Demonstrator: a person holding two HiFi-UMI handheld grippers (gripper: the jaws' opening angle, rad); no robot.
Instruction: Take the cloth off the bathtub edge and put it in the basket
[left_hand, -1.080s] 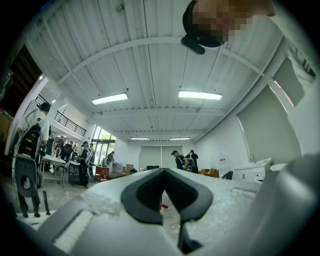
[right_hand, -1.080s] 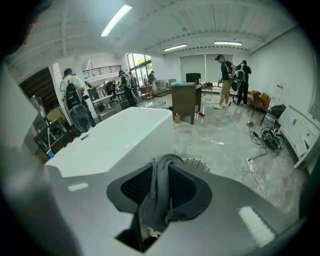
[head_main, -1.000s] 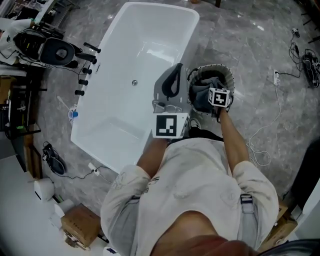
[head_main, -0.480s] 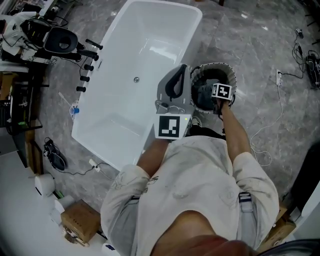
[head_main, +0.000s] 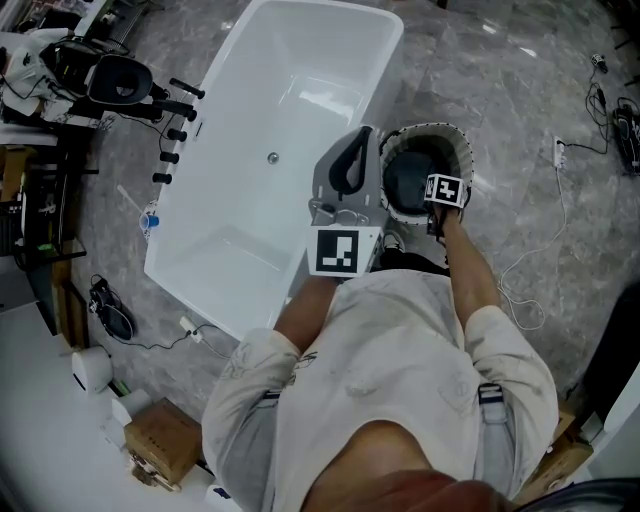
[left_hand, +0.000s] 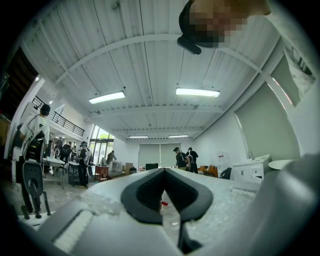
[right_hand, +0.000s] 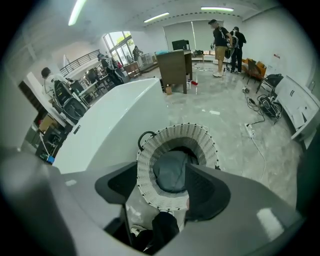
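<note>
Head view: the right tool (head_main: 440, 196) hangs over the basket (head_main: 466, 160), which stands beside the bathtub (head_main: 250, 130), with the cloth (head_main: 405, 180) inside it, beneath the tool. The left tool (head_main: 355, 150) is raised aside, idle.

Left gripper view: its jaws are pressed together on nothing and point at the ceiling (left_hand: 150, 60).

Right gripper view: the jaws are opening, spread clear of the cloth below them; this looks like the release.

Directly below our right gripper (right_hand: 167, 186), whose jaws are opening with nothing pressed between them, we find the grey-blue cloth (right_hand: 172, 170) lying crumpled at the bottom of the round white woven basket (right_hand: 148, 165). The basket stands upright on the floor, a dark handle loop on its far-left rim. It sits just beside the long edge of the white bathtub (right_hand: 115, 117), which stretches away to the gripper's left.
</note>
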